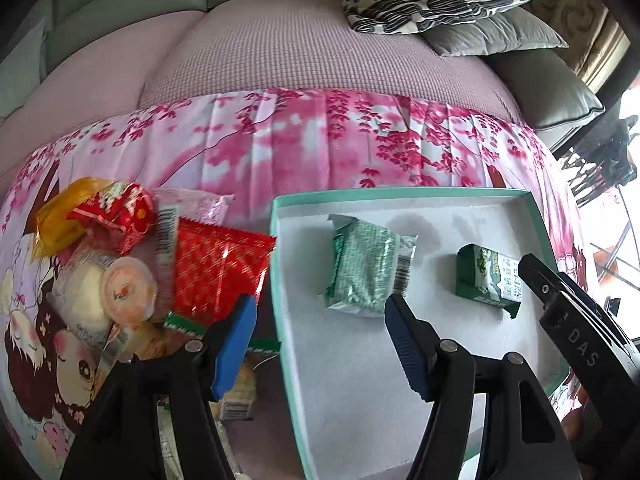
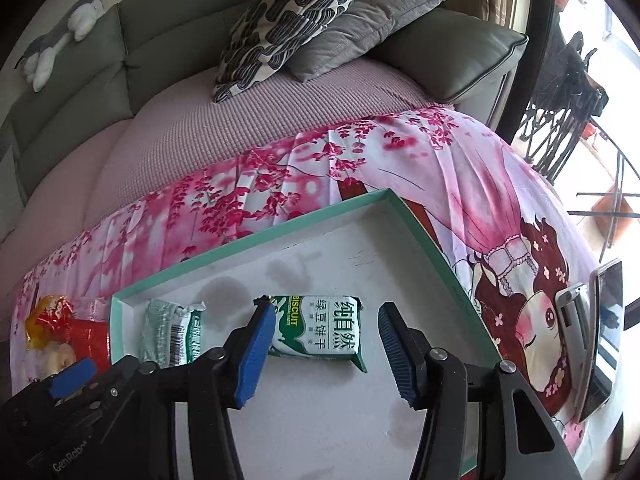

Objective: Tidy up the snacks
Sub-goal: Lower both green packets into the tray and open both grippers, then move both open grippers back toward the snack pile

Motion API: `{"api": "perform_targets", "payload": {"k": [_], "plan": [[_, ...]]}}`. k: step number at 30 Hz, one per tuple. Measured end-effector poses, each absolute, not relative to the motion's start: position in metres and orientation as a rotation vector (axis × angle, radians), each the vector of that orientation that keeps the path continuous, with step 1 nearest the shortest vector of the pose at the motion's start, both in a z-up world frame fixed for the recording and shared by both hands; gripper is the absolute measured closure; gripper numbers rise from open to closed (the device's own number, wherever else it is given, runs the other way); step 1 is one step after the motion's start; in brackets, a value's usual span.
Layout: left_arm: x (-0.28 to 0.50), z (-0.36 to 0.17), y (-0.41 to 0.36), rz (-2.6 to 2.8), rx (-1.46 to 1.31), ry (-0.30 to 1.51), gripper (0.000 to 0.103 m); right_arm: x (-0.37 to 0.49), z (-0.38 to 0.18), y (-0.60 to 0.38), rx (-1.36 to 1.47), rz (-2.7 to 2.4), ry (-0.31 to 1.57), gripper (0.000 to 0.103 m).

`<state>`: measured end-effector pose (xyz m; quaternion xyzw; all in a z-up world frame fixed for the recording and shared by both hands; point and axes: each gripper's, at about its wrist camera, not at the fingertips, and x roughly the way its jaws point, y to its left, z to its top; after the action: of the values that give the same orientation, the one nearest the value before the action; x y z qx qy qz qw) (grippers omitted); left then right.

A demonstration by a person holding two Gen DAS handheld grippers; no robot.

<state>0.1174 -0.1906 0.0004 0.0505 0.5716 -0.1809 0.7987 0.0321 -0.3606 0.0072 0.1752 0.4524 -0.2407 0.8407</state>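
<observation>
While both of your grippers hang over the shallow teal-rimmed box (image 2: 420,228), neither has hold of anything. Your right gripper (image 2: 324,350) stands partly open, its blue pads apart and empty, with the green biscuit packet (image 2: 320,330) lying flat on the white floor of the box just beyond and between them. Your left gripper (image 1: 320,344) is likewise partly open and empty, straddling the box's left wall. A paler green packet (image 1: 366,266) lies in the box to the left of the biscuit packet, the 2 apart from each other. Outside the box, to its left, a heap of loose snacks (image 1: 132,264) rests on the pink floral cloth (image 1: 280,148), among them a red foil packet (image 1: 218,270) touching the box's rim.
</observation>
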Motion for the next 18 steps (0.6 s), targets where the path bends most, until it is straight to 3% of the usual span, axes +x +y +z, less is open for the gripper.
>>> {"api": "perform_targets", "payload": {"k": [4,8,18], "plan": [[0.114,0.004,-0.180,-0.374,0.103,1.220,0.035,0.029,0.002,-0.357,0.390,-0.503,0.974,0.036],[0.109,0.007,-0.166,-0.343,0.107,1.209,0.021,0.025,-0.005,-0.347,0.379,-0.490,0.989,0.027],[0.098,0.010,-0.117,-0.222,0.118,1.159,0.011,0.017,-0.013,-0.317,0.386,-0.430,0.989,0.002]]}}
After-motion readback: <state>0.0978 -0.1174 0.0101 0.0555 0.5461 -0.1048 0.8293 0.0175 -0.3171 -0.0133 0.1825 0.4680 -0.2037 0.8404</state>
